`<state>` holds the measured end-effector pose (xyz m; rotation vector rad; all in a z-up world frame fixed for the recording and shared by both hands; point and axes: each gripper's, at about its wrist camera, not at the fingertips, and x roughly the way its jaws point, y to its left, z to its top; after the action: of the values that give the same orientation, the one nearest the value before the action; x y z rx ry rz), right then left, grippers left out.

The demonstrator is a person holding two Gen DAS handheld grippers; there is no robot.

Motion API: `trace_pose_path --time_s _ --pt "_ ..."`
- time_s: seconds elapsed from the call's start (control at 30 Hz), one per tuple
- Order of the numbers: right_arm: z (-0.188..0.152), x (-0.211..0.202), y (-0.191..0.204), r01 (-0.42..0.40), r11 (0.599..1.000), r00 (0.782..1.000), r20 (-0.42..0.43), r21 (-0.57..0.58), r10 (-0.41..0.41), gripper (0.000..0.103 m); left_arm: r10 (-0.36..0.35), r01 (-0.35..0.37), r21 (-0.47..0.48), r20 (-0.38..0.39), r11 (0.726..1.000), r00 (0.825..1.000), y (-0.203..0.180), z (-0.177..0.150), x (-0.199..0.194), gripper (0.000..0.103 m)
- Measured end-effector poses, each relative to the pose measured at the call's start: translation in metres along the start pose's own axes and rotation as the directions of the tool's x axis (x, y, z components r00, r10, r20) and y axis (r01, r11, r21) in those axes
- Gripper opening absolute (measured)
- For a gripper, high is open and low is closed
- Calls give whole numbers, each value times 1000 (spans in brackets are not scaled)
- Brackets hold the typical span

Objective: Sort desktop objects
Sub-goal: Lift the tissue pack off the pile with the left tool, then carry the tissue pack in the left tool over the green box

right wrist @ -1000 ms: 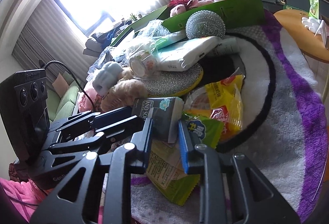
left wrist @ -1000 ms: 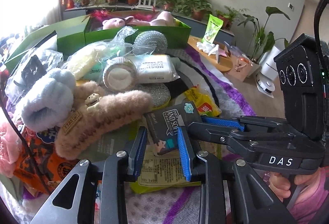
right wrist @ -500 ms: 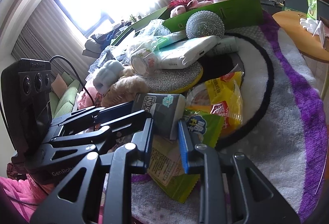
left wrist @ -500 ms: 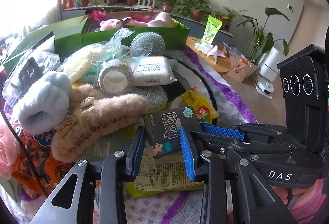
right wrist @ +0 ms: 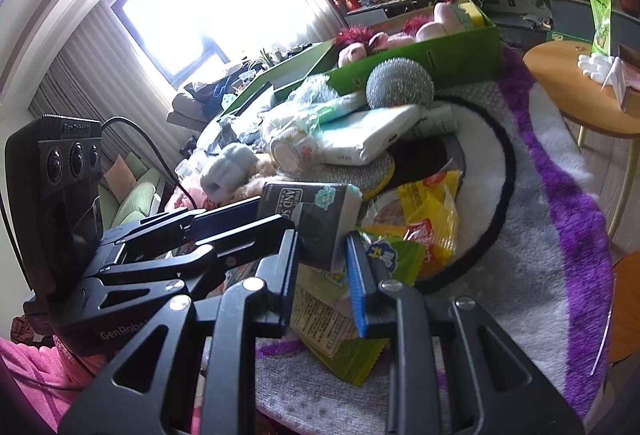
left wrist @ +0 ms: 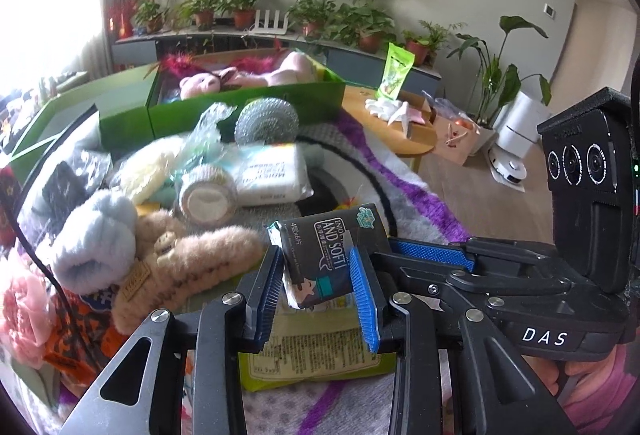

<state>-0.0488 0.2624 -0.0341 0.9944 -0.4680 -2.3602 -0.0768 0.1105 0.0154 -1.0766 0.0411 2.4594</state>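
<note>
A dark tissue pack point(left wrist: 320, 259) with white lettering hangs above the cluttered rug, held at two ends. My left gripper point(left wrist: 314, 253) has its blue pads on the pack's near end, one on each side edge. My right gripper point(left wrist: 386, 249) reaches in from the right and pinches the pack's far corner. In the right wrist view the pack point(right wrist: 316, 211) sits between the right gripper's point(right wrist: 322, 237) pads, and the left gripper point(right wrist: 276, 213) comes in from the left with one finger on each side of it.
Under the pack lie green and yellow snack packets point(right wrist: 432, 219) on a purple-grey rug point(right wrist: 540, 235). Behind are a brown furry item point(left wrist: 188, 267), a tape roll point(left wrist: 206, 199), a wipes pack point(left wrist: 268, 175), a steel scourer point(left wrist: 266, 121) and a green box point(left wrist: 224, 111) of plush toys. A round wooden table point(right wrist: 568, 75) stands right.
Both grippers have risen together with the tissue pack, so the pile sits lower and farther off. The left gripper's pads stand slightly wider apart than a second ago.
</note>
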Motion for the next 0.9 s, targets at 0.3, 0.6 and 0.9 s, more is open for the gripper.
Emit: trace_pose_path --time_s 0.3,0.6,0.9 --pt "25 -17 4 6 999 998 65 -45 -3 25 21 -25 58 64 998 998 -11 29 -11 35" --pt "50 -20 6 17 996 994 107 -83 -8 25 24 -35 90 115 995 993 -10 51 -14 35" --pt "81 -16 6 28 993 988 151 -115 -11 25 24 -39 100 141 994 990 -1 86 -11 35"
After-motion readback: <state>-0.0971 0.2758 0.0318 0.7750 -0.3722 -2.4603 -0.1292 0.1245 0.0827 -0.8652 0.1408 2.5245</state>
